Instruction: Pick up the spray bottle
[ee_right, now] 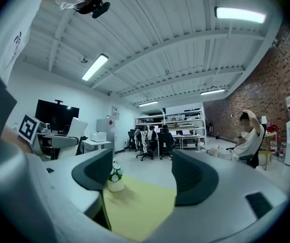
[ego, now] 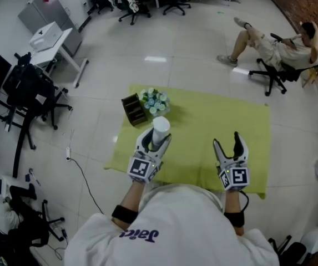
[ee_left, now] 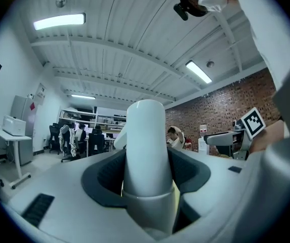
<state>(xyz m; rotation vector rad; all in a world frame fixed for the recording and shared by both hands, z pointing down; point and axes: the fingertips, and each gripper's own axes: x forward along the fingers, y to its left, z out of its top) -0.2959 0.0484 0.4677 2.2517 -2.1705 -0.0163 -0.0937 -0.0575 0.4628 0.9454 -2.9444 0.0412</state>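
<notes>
A white spray bottle stands upright between the jaws of my left gripper, which is shut on it above the near left part of the yellow-green tablecloth. In the left gripper view the bottle's white body fills the gap, with the dark pads pressed on both sides. My right gripper hovers to the right, over the cloth's near edge. It is open, and only the cloth shows between its pads.
A dark brown box and a pot of white flowers sit at the cloth's far left corner. A person sits on an office chair at the back right. A black chair and a white desk stand to the left.
</notes>
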